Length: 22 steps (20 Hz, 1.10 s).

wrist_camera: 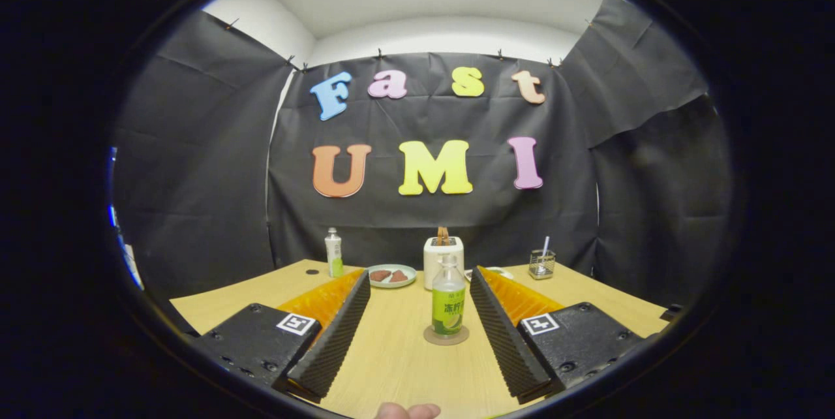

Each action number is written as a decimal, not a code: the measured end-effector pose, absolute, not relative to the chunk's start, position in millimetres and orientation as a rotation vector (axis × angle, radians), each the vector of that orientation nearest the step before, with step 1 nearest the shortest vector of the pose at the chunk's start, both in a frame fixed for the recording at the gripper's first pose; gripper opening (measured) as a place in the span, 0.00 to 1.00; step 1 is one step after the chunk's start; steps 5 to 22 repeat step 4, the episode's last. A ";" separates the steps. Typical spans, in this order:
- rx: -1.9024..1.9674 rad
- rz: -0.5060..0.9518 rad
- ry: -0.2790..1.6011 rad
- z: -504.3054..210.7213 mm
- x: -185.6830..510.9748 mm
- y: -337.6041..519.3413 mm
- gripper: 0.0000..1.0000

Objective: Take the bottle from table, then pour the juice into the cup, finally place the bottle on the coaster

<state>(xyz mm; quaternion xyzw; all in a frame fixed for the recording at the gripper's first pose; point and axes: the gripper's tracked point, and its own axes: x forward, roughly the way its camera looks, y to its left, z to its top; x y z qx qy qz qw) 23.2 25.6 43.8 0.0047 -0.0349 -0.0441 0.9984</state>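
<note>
The gripper (pixel 417 275) was held level and low over the wooden table (pixel 391 367), pointing straight at the back wall. Its two fingers were spread wide and held nothing. The bottle (pixel 448 301) stood upright on the round coaster (pixel 446 336), between the fingers and touching neither. Behind it stood a white toaster (pixel 443 261), with a plate (pixel 391 275) of food beside it. A second bottle (pixel 334 253) stood far back, and a small clear cup (pixel 542 264) with a straw stood at the other side.

Unreadable print on the bottle (pixel 448 307) label; square coded markers on the open fingers (pixel 297 323)
</note>
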 end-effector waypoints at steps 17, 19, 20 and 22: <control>0.019 -0.097 -0.068 41.4 23.7 21.5 0.99; 0.019 -0.097 -0.068 41.4 23.7 21.5 0.99; 0.019 -0.097 -0.068 41.4 23.7 21.5 0.99; 0.019 -0.097 -0.068 41.4 23.7 21.5 0.99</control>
